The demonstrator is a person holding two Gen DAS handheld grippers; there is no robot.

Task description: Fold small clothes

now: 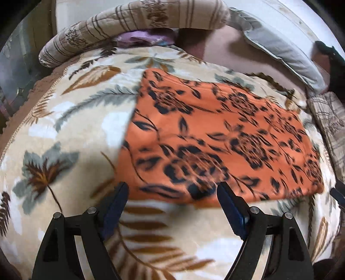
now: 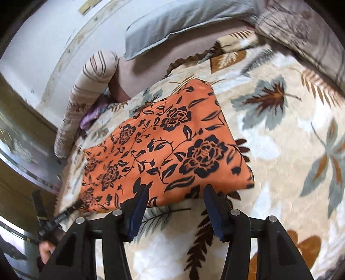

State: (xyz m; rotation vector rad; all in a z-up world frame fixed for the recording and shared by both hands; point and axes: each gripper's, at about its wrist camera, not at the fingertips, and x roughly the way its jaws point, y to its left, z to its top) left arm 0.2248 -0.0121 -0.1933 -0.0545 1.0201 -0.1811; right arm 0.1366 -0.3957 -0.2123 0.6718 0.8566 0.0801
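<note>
Cloth (image 1: 220,137), orange with a black flower print, lies flat on the blanket (image 1: 64,120) as a neat four-sided block with straight edges; from its thickness at the near edge it looks folded over at least once, though the layer count cannot be read. Judgement: the folding is well along, perhaps one more fold to halve the block, or it may be complete; no other loose garments show on the blanket, only a purple item (image 1: 140,38) tucked under the rolled quilt (image 1: 129,19) at the far side. Pillow (image 2: 183,23) lies beyond, well apart from the cloth. Left gripper (image 1: 172,193): jaws spread wide, nothing between them, tips hovering at the near edge of the cloth; contact with the fabric cannot be confirmed, as the view is motion-blurred. Right gripper (image 2: 176,193): jaws also apart, holding nothing, tips over the near hem of the cloth (image 2: 163,150), just at its edge. Both claws face the same long edge from opposite ends, so a next grasp would likely take that hem.
</note>
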